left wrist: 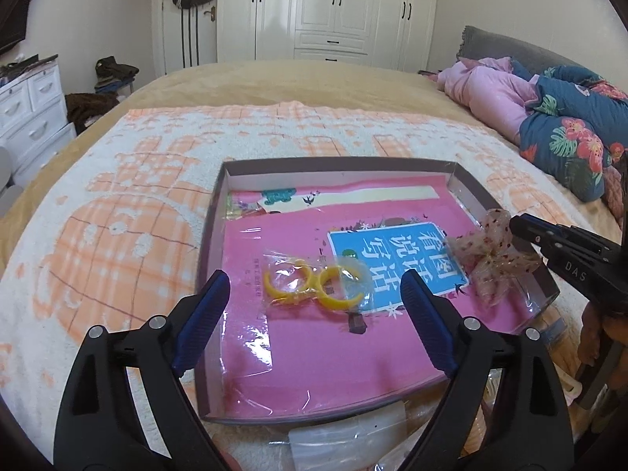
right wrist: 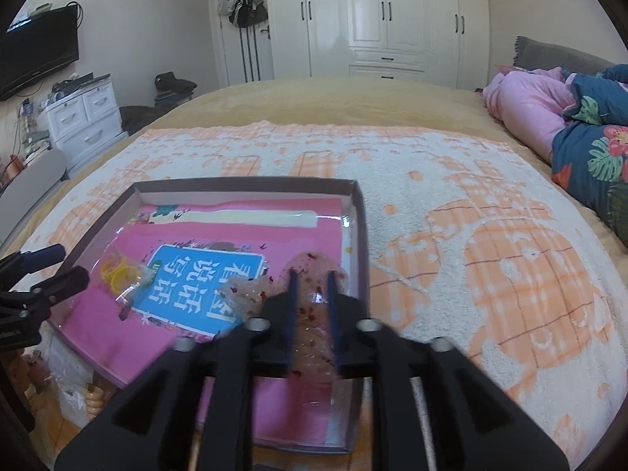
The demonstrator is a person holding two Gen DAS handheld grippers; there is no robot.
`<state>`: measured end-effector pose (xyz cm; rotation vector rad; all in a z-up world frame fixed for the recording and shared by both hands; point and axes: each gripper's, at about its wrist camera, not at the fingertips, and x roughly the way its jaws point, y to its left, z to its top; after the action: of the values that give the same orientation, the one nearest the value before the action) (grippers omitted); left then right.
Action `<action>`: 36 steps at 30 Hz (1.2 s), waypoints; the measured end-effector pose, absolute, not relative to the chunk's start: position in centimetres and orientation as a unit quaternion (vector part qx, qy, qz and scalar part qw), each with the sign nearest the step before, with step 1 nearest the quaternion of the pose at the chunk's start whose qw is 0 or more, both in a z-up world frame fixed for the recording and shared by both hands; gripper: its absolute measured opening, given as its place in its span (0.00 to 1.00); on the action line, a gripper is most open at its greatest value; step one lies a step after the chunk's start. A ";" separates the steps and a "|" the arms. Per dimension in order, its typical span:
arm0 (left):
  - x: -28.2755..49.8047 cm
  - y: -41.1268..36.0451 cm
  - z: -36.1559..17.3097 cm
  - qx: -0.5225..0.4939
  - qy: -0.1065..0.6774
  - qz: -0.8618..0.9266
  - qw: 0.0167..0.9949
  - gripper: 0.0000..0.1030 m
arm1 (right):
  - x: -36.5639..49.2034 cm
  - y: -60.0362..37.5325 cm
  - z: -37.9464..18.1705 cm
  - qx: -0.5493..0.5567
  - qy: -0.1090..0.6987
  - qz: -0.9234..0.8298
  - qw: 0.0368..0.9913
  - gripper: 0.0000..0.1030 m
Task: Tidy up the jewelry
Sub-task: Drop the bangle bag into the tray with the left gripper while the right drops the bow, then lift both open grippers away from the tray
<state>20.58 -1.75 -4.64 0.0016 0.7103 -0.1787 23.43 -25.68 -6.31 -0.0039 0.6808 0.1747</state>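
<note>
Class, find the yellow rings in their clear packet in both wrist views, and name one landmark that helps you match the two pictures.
Left wrist view: yellow rings lie centre, low, between the gripper's fingers.
Right wrist view: yellow rings lie far left in the tray.
Shared landmark: the blue label beside them on the pink book.

— What is spread over the bed (left wrist: 314,78)?
— A white and orange towel (right wrist: 490,274) is laid across the tan cover; a pink quilt (right wrist: 526,114) and a blue floral one (right wrist: 588,157) are bunched at the right.
— And behind?
— A white wardrobe (right wrist: 392,19) is seen, bags (right wrist: 243,4) are hung on the door, and a white drawer chest (right wrist: 86,117) is placed under a wall-mounted television (right wrist: 39,51).
</note>
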 end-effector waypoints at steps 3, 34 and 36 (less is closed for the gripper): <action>20.2 -1.3 -4.0 -0.005 0.335 -0.082 0.939 0.80 | 23.2 -26.2 -6.1 0.007 0.326 0.079 0.942 0.33; 11.3 -0.6 0.7 -0.035 0.245 -0.081 0.965 0.89 | 11.3 -27.4 1.1 -0.014 0.198 0.089 0.976 0.86; 10.7 -0.8 0.7 -0.031 0.239 -0.086 0.967 0.89 | 10.4 -27.4 1.0 -0.015 0.198 0.090 0.976 0.86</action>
<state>10.72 -0.75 0.68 -0.0624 0.4840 -0.1740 10.44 -27.39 1.03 -0.0305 0.3990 0.1822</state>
